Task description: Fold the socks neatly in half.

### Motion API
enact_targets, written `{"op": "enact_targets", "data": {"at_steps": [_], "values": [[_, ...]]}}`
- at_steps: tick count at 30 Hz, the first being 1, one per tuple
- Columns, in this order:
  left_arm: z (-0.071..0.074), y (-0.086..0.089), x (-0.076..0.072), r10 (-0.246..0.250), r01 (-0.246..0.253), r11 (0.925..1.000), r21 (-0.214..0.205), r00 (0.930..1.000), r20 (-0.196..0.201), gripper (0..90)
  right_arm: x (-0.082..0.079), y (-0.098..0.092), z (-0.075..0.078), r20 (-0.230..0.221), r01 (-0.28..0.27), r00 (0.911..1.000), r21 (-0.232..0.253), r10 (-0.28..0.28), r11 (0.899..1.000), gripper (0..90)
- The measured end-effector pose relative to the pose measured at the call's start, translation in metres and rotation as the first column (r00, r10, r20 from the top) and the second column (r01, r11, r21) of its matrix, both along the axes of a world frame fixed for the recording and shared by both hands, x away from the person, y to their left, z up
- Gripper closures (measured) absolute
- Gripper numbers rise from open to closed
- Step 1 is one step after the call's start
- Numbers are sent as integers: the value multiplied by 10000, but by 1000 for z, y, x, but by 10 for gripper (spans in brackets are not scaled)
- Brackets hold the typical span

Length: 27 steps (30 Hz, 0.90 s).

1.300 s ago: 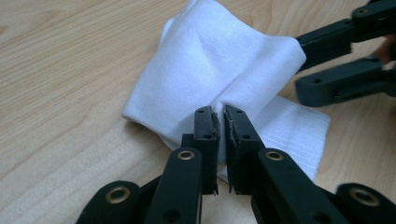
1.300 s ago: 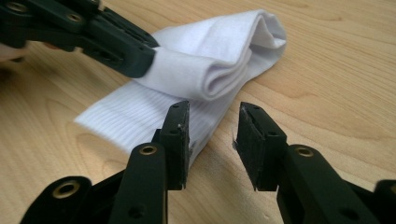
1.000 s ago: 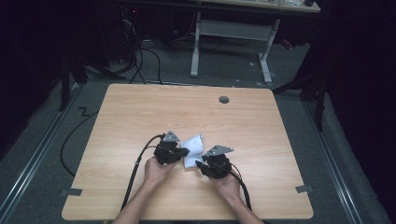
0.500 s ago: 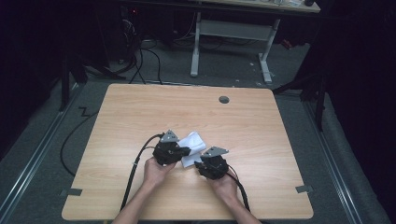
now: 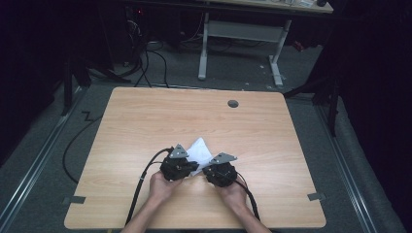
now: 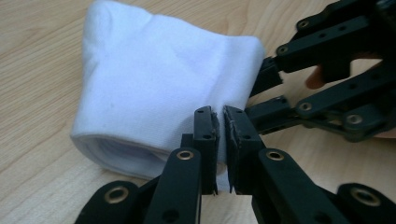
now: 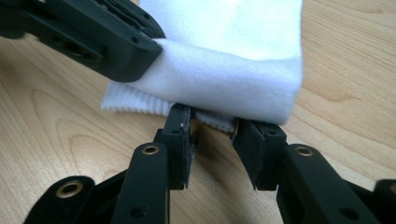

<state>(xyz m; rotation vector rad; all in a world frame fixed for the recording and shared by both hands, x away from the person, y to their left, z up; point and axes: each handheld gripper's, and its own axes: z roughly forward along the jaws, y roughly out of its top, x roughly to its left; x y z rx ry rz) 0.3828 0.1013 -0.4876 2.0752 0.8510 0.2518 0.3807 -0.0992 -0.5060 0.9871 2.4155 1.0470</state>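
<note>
Near the worktop's [image 5: 145,116] front edge, our left tongs [image 6: 221,135] pinch the white sock's [image 6: 159,88] hem, while our right tongs [image 7: 212,133] have just been narrowing around its ribbed cuff. We judge a two-handed hold is nearly set.

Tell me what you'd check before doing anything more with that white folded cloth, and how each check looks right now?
1. Left gripper pinches the white folded cloth: ok, its fingers are closed on an edge.
2. Right gripper has its own hold: not ok, its fingers have just been closing but stand apart around the ribbed edge.
3. Cloth lies on the light wooden table: ok.
4. Room around the cloth: ok, bare wood all round in the high view.
5. The two grippers keep clear of each other: cannot tell, they sit very close at the same corner.
</note>
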Motion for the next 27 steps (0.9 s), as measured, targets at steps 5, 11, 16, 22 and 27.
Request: {"op": "enact_targets", "data": {"at_steps": [5,11,16,22,27], "values": [[-2,3,7,160,-160,9999,39,9999,44,835,-1,2,0,-14,-9,10000,-48,9,10000,652],[1,11,6,217,-217,9998,-46,9997,118,821,-5,2,2,-209,-303,9993,4,303,9995,671],[8,14,0,147,-146,9999,-30,9992,362,815,-10,-10,12,-125,-433,9990,502,440,9978,745],[14,19,-3,326,-321,9994,-87,9977,591,825,-8,-21,36,490,-423,9981,1044,374,9936,797],[10,15,-12,65,-97,9984,555,9984,566,819,0,-17,50,761,-367,9967,1130,282,9929,801]]}}
